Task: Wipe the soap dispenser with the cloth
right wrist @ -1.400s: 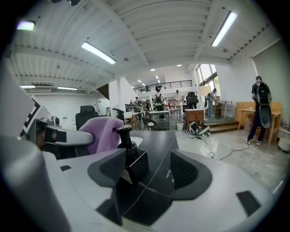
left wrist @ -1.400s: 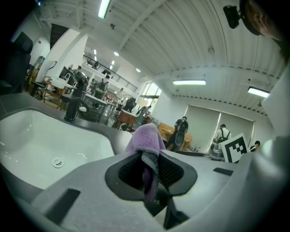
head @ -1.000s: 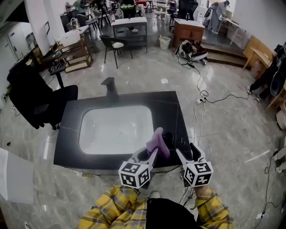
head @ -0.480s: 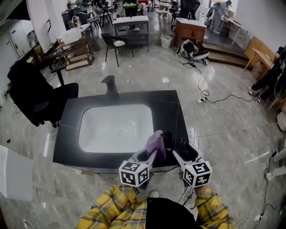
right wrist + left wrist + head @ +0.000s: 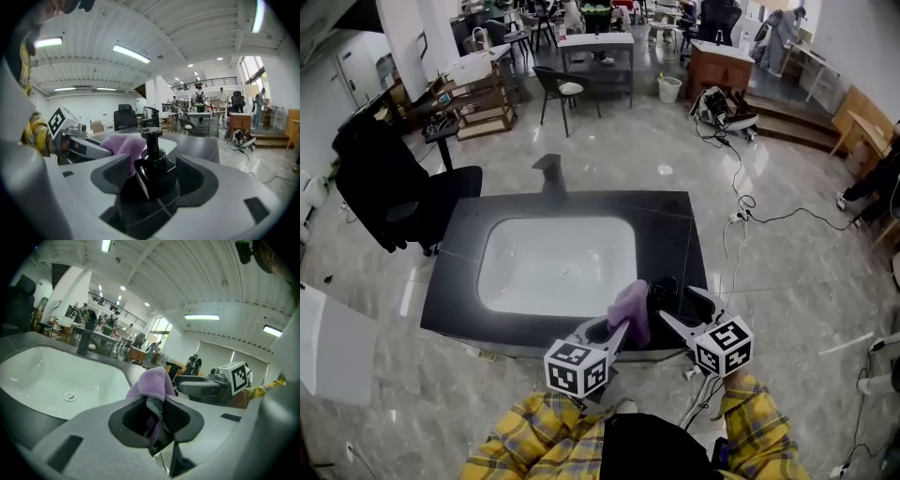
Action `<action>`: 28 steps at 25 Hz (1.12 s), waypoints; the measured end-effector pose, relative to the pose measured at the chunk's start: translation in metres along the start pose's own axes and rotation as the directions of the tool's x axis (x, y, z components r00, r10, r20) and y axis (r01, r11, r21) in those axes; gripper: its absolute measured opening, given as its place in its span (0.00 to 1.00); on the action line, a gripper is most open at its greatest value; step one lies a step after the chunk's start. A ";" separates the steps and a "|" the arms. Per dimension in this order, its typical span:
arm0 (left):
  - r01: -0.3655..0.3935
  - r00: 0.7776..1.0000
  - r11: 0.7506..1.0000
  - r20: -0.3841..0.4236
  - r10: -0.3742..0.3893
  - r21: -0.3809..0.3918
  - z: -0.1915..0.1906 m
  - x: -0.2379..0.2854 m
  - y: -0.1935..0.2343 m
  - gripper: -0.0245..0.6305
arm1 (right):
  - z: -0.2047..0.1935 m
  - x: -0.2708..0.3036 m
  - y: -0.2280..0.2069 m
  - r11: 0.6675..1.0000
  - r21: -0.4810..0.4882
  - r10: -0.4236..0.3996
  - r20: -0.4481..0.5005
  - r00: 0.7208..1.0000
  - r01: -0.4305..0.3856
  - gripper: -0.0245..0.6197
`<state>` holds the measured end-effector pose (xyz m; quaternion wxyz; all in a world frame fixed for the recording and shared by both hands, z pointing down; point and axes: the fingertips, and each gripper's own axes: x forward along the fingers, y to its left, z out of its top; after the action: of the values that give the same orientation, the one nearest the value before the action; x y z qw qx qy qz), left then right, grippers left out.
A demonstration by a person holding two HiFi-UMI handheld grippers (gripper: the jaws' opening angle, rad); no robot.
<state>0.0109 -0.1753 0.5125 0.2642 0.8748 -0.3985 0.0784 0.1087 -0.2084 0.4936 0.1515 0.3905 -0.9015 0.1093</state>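
The black pump soap dispenser (image 5: 151, 161) stands between my right gripper's (image 5: 152, 180) pads, which are shut on its square body. In the head view the soap dispenser (image 5: 662, 292) is over the counter's front right part, with the right gripper (image 5: 682, 315) coming in from the right. My left gripper (image 5: 157, 416) is shut on a purple cloth (image 5: 152, 383), whose bunched end rests against the dispenser's left side. From above, the cloth (image 5: 630, 311) sticks up out of the left gripper (image 5: 615, 330). The cloth (image 5: 123, 146) also shows beside the pump in the right gripper view.
A black counter (image 5: 677, 234) holds a white sink basin (image 5: 558, 264) with a dark faucet (image 5: 550, 169) at its far edge. A black office chair (image 5: 403, 202) stands to the left, and cables (image 5: 741, 214) lie on the floor to the right. Desks and chairs stand further off.
The cloth has slid slightly down along the dispenser's left side. Both grippers keep their hold and stay close together. The head view has shifted a little.
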 end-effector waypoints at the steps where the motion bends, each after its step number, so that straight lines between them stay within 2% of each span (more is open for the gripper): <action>1: -0.003 1.000 1.000 0.005 0.003 0.004 0.002 -0.004 0.001 0.14 | 0.002 0.003 0.000 0.999 -0.026 0.029 -0.006 1.000 -0.029 0.46; 6: 0.007 0.999 0.999 0.047 -0.005 -0.039 0.012 -0.018 0.006 0.14 | 0.007 0.018 0.006 0.974 -0.155 0.156 -0.072 0.985 -0.166 0.46; 16: 0.003 0.998 0.999 0.063 0.000 -0.049 0.017 -0.024 0.012 0.14 | 0.006 0.040 0.008 0.926 -0.191 0.299 -0.151 0.942 -0.325 0.46; 18: 0.003 0.998 0.999 0.062 0.000 -0.048 0.017 -0.023 0.011 0.14 | 0.005 0.041 0.009 0.916 -0.212 0.308 -0.174 0.935 -0.341 0.44; 19: 0.004 0.998 0.999 0.061 -0.001 -0.048 0.017 -0.022 0.011 0.14 | 0.004 0.042 0.010 0.913 -0.218 0.308 -0.184 0.933 -0.345 0.37; 22: 0.008 0.998 0.999 0.058 -0.006 -0.046 0.016 -0.019 0.010 0.14 | 0.002 0.042 0.010 0.915 -0.214 0.307 -0.186 0.933 -0.343 0.37; 28: 0.015 0.998 0.997 0.065 -0.010 -0.073 0.017 -0.012 0.010 0.14 | 0.002 0.043 0.007 0.935 -0.195 0.269 -0.154 0.951 -0.296 0.37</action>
<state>-0.0051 -0.1817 0.4983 0.2836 0.8691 -0.4039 0.0337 0.0754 -0.2331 0.5065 0.2316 0.2304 -0.9435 0.0558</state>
